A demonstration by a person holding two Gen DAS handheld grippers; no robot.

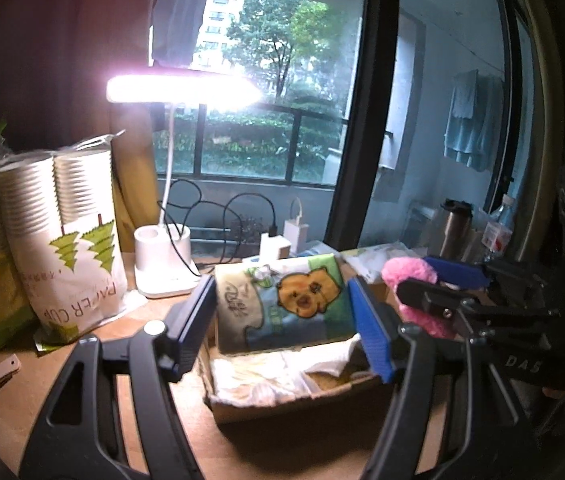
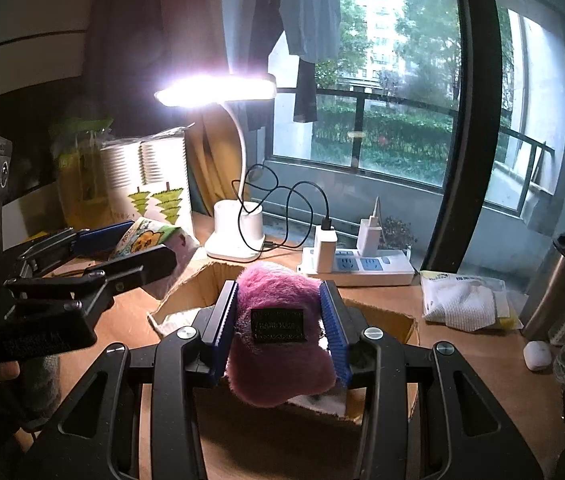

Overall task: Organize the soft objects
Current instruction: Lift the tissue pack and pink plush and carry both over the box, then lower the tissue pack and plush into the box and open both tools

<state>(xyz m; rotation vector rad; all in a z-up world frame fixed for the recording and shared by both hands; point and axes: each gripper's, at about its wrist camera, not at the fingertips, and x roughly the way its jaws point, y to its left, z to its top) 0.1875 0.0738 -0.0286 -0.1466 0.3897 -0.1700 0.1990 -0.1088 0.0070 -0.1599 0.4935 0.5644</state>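
My left gripper [image 1: 282,316] is shut on a soft tissue pack [image 1: 286,304] printed with a cartoon bear, held over the far end of an open cardboard box [image 1: 282,404] that has white cloth [image 1: 266,376] inside. My right gripper [image 2: 280,320] is shut on a pink fuzzy pouch [image 2: 278,336] with a dark label, held above the same box [image 2: 378,316]. In the left wrist view the right gripper with the pink pouch [image 1: 406,276] is to the right of the box. In the right wrist view the left gripper with the tissue pack [image 2: 150,236] is at the left.
A lit white desk lamp [image 2: 238,236] stands behind the box. Bags of paper cups [image 1: 66,236] stand at the left. A power strip with chargers [image 2: 358,264], a packet of white cloth [image 2: 462,300], a steel flask [image 2: 554,288] and a white earbud case [image 2: 536,355] lie at the right.
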